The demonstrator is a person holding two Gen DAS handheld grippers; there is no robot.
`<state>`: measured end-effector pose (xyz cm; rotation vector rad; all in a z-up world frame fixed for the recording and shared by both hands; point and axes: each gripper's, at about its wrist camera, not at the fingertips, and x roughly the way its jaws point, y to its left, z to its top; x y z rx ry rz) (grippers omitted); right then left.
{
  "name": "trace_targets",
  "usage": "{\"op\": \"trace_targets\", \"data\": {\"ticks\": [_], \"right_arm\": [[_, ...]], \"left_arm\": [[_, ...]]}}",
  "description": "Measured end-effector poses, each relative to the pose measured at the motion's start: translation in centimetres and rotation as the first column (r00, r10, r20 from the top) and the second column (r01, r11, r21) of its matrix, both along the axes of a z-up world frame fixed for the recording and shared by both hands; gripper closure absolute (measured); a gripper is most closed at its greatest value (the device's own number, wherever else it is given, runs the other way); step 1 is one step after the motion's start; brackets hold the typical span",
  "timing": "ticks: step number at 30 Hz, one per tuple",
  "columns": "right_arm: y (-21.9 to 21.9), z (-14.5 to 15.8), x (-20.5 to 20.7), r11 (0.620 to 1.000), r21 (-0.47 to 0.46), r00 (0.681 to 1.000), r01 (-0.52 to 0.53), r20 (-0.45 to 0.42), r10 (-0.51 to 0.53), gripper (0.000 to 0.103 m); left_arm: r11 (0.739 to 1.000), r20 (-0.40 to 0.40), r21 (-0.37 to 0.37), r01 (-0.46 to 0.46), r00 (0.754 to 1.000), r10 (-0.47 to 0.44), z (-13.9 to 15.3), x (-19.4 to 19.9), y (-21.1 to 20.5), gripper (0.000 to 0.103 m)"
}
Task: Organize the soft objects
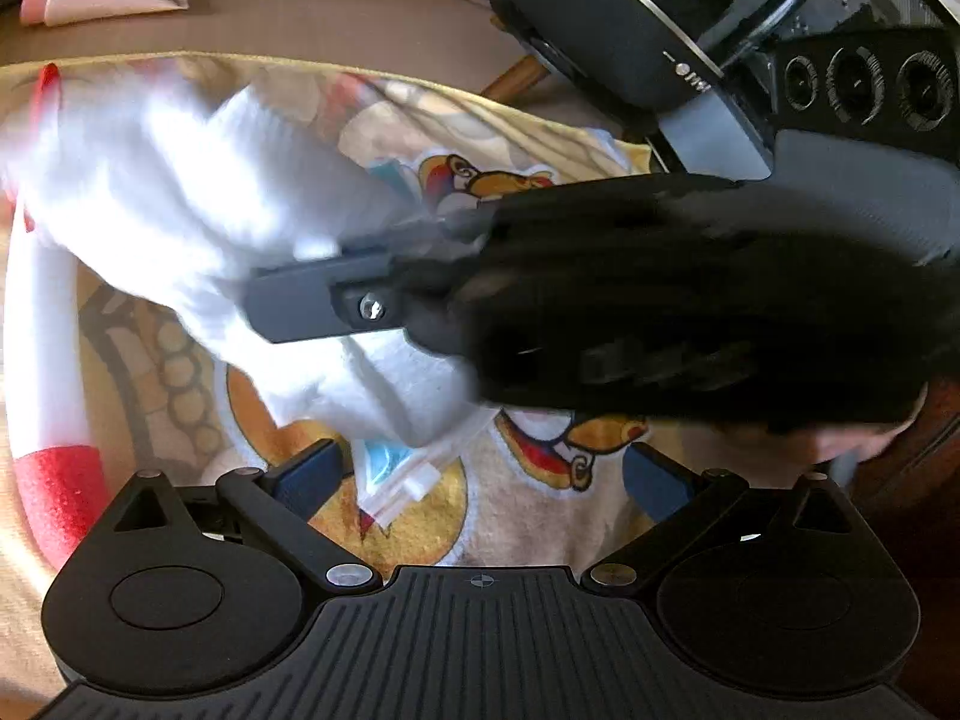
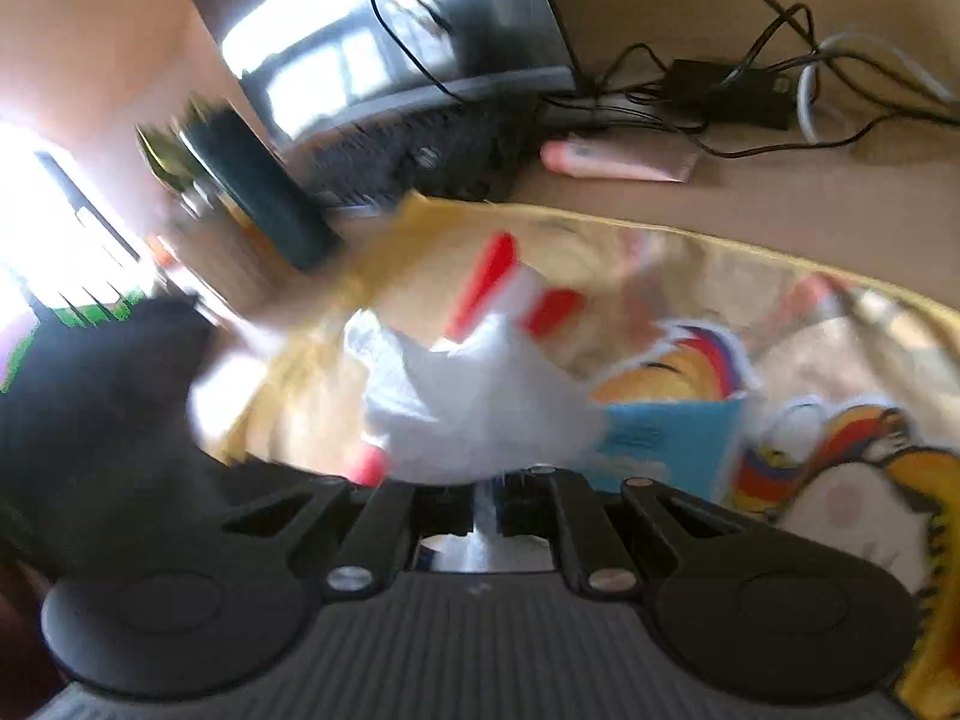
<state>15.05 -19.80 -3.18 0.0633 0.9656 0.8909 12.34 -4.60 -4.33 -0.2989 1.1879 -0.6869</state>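
Observation:
A white sock (image 1: 180,180) hangs bunched and blurred above a yellow cartoon towel (image 1: 540,498). My right gripper (image 2: 486,495) is shut on this white sock (image 2: 480,402), and it reaches in from the right in the left wrist view, where its grey finger (image 1: 312,300) presses into the fabric. Another white sock with a red toe (image 1: 48,360) lies along the towel's left side. My left gripper (image 1: 483,477) is open just below the hanging sock. A clear packet with a blue label (image 1: 396,480) lies between its fingers.
A pink tube (image 1: 102,0) and black cables (image 2: 750,60) lie on the tan table beyond the towel. A black device with round knobs (image 1: 864,84) stands at the right. A laptop (image 2: 390,60) sits behind, near a bright window.

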Motion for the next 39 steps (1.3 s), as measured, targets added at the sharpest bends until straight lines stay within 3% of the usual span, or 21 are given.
{"op": "trace_targets", "data": {"ticks": [7,12,18,25,28,33,39], "right_arm": [[-6.4,0.7,1.0,0.983,-0.042,0.984,0.178,0.033,-0.177,0.096],[-11.6,1.7,0.0,0.938,0.019,0.938,0.345,0.036,-0.346,0.096],[-15.1,2.5,-2.5,0.890,-0.032,0.886,0.455,0.122,-0.448,0.095],[-17.3,0.2,-4.1,0.859,-0.013,0.859,0.512,0.042,-0.511,0.096],[-16.1,-0.8,-4.4,0.858,-0.038,0.859,0.512,0.036,-0.511,0.095],[-14.0,-2.0,-3.9,0.887,0.037,0.888,0.460,-0.035,-0.459,0.095],[-10.9,-3.9,-2.5,0.923,0.086,0.922,0.376,-0.130,-0.363,0.095]], "left_arm": [[1.000,0.004,-0.003,-0.009,1.000,0.009,-0.1,0.9,-0.5,0.001],[1.000,0.031,0.011,-0.003,1.000,0.003,-0.1,3.2,-1.7,0.001],[0.998,0.029,0.054,-0.011,1.000,0.009,0.0,5.6,-6.0,0.001],[0.998,-0.036,-0.065,0.021,0.999,-0.023,-0.6,6.9,-8.4,0.002],[0.993,-0.047,-0.117,-0.007,0.999,0.002,-0.7,7.3,-7.7,0.011],[0.997,0.088,-0.066,-0.027,0.996,0.032,1.6,6.5,-6.4,0.014],[1.000,0.272,-0.014,0.002,0.962,0.002,4.5,4.4,-5.0,0.015]]}}
